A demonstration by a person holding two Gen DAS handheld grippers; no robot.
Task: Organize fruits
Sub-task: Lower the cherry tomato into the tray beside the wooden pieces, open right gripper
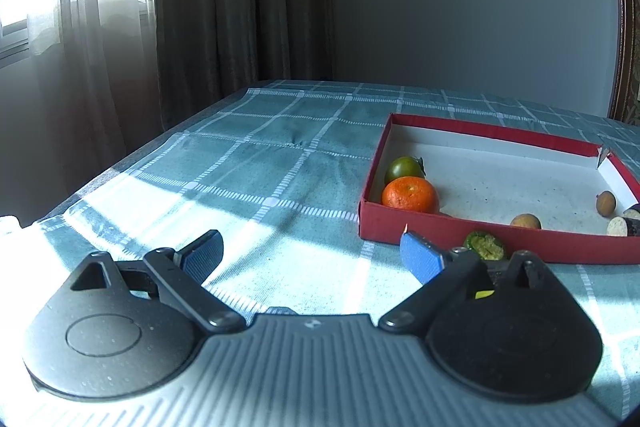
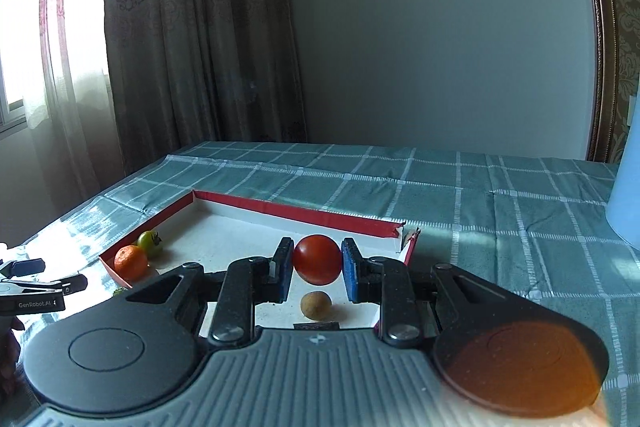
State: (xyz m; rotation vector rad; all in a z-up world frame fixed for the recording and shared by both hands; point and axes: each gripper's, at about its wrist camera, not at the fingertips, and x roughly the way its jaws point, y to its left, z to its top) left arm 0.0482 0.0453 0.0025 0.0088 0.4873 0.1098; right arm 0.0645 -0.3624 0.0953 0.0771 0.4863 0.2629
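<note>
Jaws clamped on fruit: the right gripper (image 2: 317, 261) pinches a glossy round red tomato (image 2: 317, 259) between its blue pads, one on each flank, so the smooth skin can't roll out. It hangs above the shallow red cardboard box with the white floor (image 2: 256, 205), clear of the bottom, and a small brown round fruit (image 2: 315, 304) lies on the floor at six o'clock beneath it. My read: this is the carry stage, the tomato held high enough to pass over the low rim and whatever already lies inside.

Over at nine o'clock in that view, an orange mandarin (image 2: 131, 260) and a green-and-brown tomato (image 2: 149, 242) sit touching in the box's near left corner, tucked against the wall where nothing rolls.

The left gripper (image 1: 312, 253) has its jaws spread wide with nothing between them, low over the teal checked tablecloth on the desk (image 1: 240, 163), just outside the box's near wall. It looks parked, out of the way. At three o'clock from it, a green scrap of fruit (image 1: 486, 245) peeks past the right pad; whether that lies in or outside the box, I can't tell.
</note>
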